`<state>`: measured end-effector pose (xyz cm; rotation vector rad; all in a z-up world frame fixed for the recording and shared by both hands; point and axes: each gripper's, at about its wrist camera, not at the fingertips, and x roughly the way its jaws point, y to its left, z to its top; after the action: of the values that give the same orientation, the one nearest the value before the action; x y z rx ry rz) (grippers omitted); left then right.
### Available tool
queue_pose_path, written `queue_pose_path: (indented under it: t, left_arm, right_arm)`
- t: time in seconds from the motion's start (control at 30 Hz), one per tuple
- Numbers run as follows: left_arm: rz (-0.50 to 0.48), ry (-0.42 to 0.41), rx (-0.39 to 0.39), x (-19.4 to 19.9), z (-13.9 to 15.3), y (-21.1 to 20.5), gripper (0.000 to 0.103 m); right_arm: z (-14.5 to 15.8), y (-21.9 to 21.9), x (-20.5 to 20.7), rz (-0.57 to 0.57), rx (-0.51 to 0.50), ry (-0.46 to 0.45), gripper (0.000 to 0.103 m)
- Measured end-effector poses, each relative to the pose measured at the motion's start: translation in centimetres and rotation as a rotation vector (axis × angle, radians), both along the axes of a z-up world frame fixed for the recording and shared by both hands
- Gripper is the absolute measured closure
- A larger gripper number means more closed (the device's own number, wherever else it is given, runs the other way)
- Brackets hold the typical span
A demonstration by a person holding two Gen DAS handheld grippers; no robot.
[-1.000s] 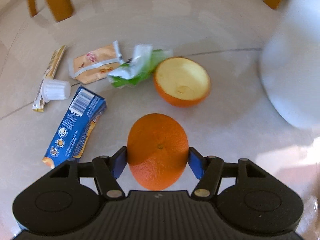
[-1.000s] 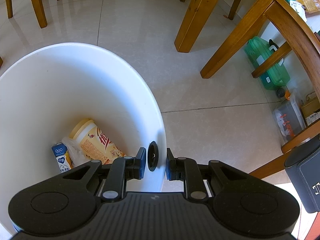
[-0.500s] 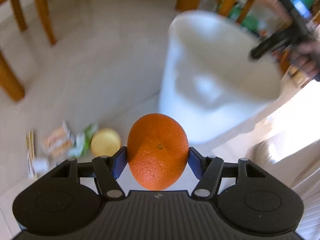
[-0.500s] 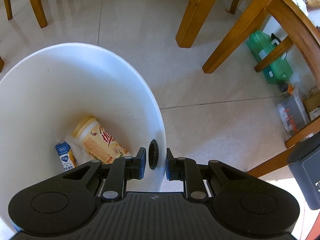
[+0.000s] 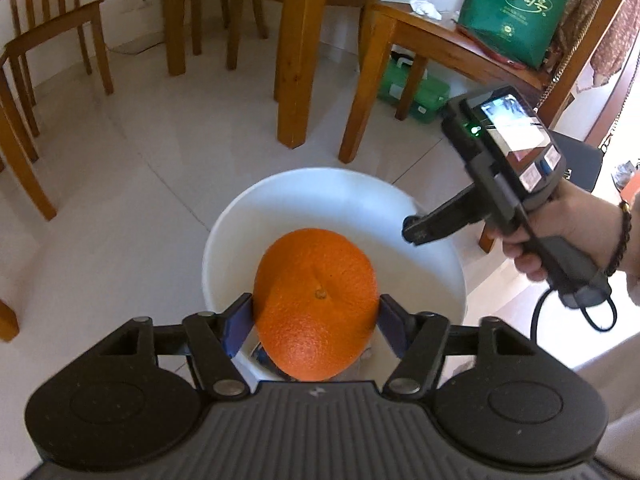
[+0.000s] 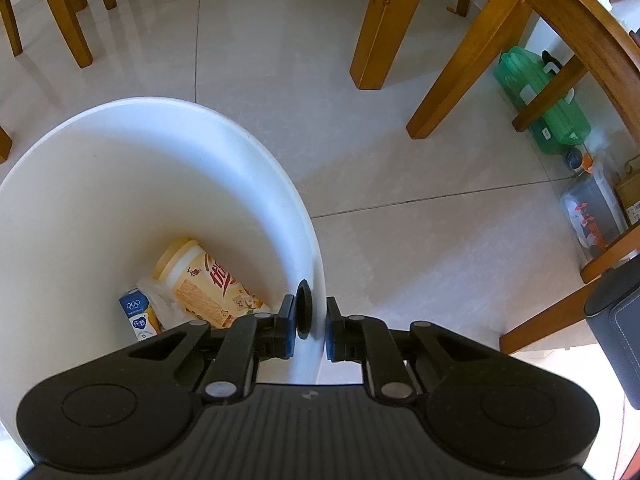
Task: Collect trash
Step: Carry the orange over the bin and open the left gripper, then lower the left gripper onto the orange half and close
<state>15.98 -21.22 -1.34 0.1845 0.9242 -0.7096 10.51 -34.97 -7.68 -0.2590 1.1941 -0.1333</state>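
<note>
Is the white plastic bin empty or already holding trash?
Holding trash. In the right wrist view the white plastic bin has a yellow-lidded drink cup and a small blue-and-white carton at its bottom.

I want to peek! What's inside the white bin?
Inside the white bin lie a yellow-lidded cup, a blue carton and a clear plastic bag. The gripper's body hides the rest of the bottom.

The orange [image 5: 316, 304] is bright, pebbled orange. The bin [image 6: 120, 168] is plain white. Inside it, a cream-yellow cup [image 6: 208, 280] with red lettering, and at its 8 o'clock a blue-and-white carton [image 6: 138, 314]. Honey-brown table legs [image 5: 298, 52], pale glossy tiles [image 6: 400, 240], green bag [image 5: 516, 8] with gold script.
</note>
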Motion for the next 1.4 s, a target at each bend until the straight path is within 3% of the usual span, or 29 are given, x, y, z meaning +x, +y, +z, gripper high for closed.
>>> queue_pose_path:
  t: [0.03,0.1,0.53,0.73,0.87,1.17,1.4]
  left_arm:
    - [-0.002,-0.003,-0.003,0.1,0.1,-0.5,0.016]
    - [0.012,-0.016,-0.007,-0.1,0.0,-0.7,0.009]
    - [0.157,0.010,0.033,0.3,-0.7,5.3,0.009]
    - [0.259,0.032,0.047,0.1,-2.6,9.2,0.008]
    - [0.321,0.077,-0.011,-0.5,-5.1,11.3,0.008]
    - [0.389,0.058,0.101,-2.1,-13.9,12.5,0.008]
    - [0.511,0.114,0.117,-1.4,-21.5,13.3,0.008]
  right_arm:
    - [0.0,0.0,0.0,0.001,-0.001,-0.001,0.087]
    - [0.0,0.1,0.0,0.006,-0.006,-0.001,0.086]
    - [-0.1,0.2,0.0,0.019,-0.019,-0.003,0.086]
    - [0.0,0.4,0.0,0.022,-0.026,-0.004,0.085]
    - [0.0,0.4,0.0,0.030,-0.030,-0.007,0.085]
    - [-0.1,0.4,-0.2,0.036,-0.038,-0.013,0.085]
    - [0.0,0.4,0.0,0.024,-0.033,-0.012,0.085]
